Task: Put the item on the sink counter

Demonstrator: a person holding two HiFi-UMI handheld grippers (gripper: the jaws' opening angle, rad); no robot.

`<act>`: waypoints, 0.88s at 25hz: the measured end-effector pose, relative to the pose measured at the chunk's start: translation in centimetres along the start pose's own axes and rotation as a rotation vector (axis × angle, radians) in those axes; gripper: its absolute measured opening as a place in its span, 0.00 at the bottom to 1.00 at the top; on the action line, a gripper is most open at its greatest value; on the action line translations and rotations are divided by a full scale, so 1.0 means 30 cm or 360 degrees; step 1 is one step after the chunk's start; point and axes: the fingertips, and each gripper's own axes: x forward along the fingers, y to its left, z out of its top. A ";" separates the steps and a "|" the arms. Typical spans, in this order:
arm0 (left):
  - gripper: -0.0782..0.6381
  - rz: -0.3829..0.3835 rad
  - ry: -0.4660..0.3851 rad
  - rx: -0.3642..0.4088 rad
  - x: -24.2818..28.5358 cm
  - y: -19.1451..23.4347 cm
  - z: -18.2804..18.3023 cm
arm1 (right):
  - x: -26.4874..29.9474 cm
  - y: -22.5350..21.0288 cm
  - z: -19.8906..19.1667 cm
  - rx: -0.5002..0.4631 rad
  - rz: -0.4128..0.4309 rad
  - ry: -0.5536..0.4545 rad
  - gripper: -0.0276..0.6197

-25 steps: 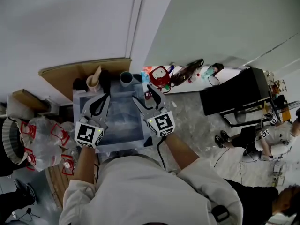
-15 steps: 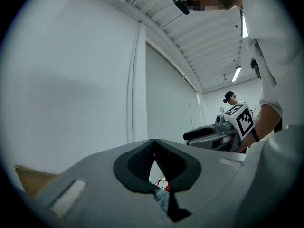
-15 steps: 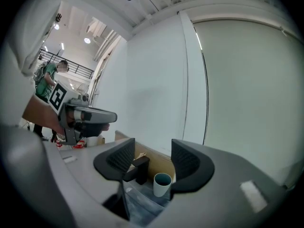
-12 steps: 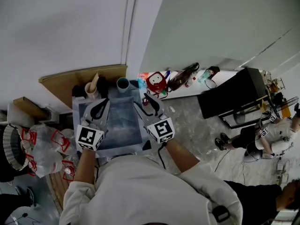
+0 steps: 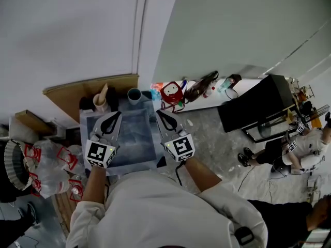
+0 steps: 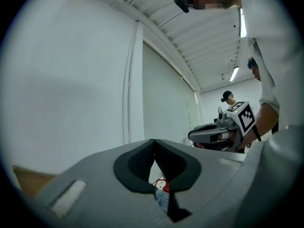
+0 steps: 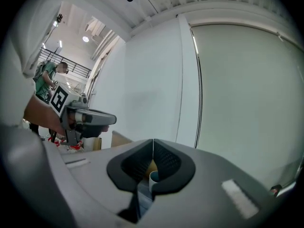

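In the head view both grippers hover over a steel sink (image 5: 85, 119) set against the wall. My left gripper (image 5: 116, 114) is shut with nothing in it, over the basin's left half. My right gripper (image 5: 159, 112) is also shut and empty, over the sink's right rim. A teal cup (image 5: 134, 94) stands on the back ledge, just beyond both tips. A beige cup (image 5: 100, 102) with a stick in it stands to its left. Through the right gripper (image 7: 153, 140) jaws the teal cup (image 7: 153, 177) shows far behind. The left gripper (image 6: 154, 141) tips meet.
A red object (image 5: 170, 92) and bottles (image 5: 200, 88) lie on a white ledge right of the sink. A cardboard sheet (image 5: 72, 84) leans behind it. Plastic bags (image 5: 49, 154) sit on the left, a black case (image 5: 253, 107) and people (image 5: 295, 154) on the right.
My right gripper's jaws have gone from spread open to shut, with nothing between them. The left gripper has stayed shut and barely moved.
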 end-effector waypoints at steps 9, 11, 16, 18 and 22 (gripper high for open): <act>0.11 -0.0023 0.0015 0.0003 0.005 -0.022 -0.023 | -0.015 -0.006 -0.023 0.0016 -0.0011 0.0014 0.04; 0.11 -0.0024 0.0016 0.0002 0.006 -0.026 -0.023 | -0.019 -0.008 -0.022 0.0018 -0.0013 0.0014 0.04; 0.11 -0.0026 0.0025 -0.0003 0.019 -0.028 -0.025 | -0.017 -0.022 -0.026 0.0025 -0.0015 0.0021 0.04; 0.11 -0.0025 0.0024 -0.0003 0.020 -0.027 -0.027 | -0.015 -0.022 -0.030 0.0030 -0.0012 0.0023 0.04; 0.11 -0.0021 0.0030 -0.0004 0.025 -0.026 -0.033 | -0.013 -0.024 -0.037 0.0033 0.0000 0.0025 0.04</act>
